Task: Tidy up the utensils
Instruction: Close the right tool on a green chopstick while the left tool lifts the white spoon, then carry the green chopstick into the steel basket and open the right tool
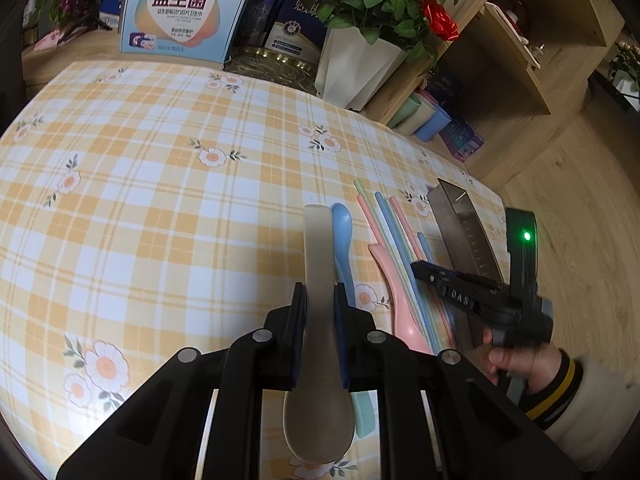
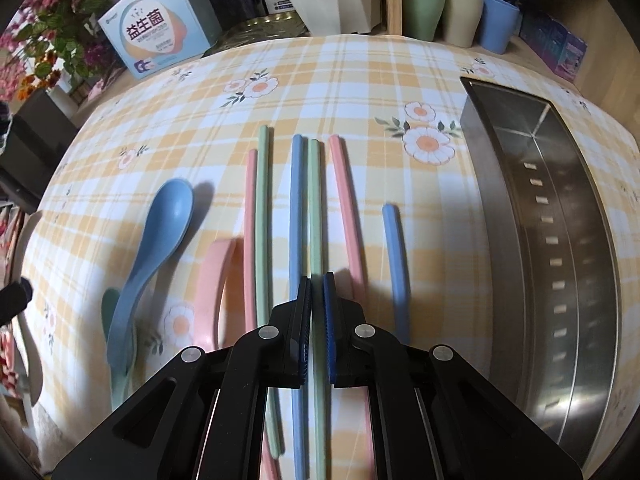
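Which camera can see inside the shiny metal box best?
The right wrist view: the metal box fills its right side, showing the inside and a row of slots. The left wrist view shows only a narrow far slice, partly behind the right hand-held gripper.

A table covered by a yellow-and-white plaid cloth with daisy prints carries the things. On it lie a blue spoon, a pink spoon and a row of pink, green and blue chopsticks. At the right sits a long steel tray. At the far edge stand three cups and a printed box.
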{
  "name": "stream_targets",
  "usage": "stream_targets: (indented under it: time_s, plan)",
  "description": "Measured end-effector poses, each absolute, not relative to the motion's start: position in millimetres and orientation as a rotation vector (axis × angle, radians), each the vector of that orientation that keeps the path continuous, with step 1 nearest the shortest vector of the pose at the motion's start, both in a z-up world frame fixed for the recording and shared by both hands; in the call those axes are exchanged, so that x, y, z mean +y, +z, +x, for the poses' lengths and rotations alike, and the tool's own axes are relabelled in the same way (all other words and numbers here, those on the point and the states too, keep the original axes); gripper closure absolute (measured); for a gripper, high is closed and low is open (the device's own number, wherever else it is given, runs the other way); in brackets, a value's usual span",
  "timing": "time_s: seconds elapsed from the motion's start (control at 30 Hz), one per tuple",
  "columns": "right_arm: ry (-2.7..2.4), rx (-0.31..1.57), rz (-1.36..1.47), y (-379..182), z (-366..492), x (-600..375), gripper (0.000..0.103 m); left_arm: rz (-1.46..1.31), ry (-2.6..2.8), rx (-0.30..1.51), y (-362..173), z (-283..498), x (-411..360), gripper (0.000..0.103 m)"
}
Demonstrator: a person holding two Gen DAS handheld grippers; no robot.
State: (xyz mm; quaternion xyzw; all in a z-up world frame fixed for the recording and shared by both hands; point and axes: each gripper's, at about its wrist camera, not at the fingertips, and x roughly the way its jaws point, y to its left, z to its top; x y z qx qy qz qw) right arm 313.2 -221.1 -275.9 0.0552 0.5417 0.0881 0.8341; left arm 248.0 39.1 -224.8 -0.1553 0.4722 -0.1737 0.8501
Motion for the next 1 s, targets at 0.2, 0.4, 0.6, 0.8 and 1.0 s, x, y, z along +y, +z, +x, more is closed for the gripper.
stream_targets:
  time_s: [0.2,0.4,0.6,0.8,1.0]
  plan:
    - [0.212,1.134,0.166,-275.7,289.4,-228.0,0.097,-0.335,-0.366,1.006,-226.0,243.4,33.5,0.090]
    - [0.236,1.070,0.224,-259.5,277.5,-237.9,0.097,-0.345,-0.360,1.015,-226.0,242.2,30.0,0.090]
    - [0.270,0.975,0.246,-223.4,271.0,-252.8,0.097,-0.364,-0.355,1.027,-222.4,246.1,25.7,0.090]
    - [0.183,0.902,0.213,-192.6,282.4,-307.4,0.097,-0.349,-0.374,1.022,-208.2,260.0,6.6,0.090]
    - [0.061,0.976,0.147,-215.8,300.9,-360.2,0.097,-0.295,-0.421,1.003,-192.7,272.5,-33.3,0.090]
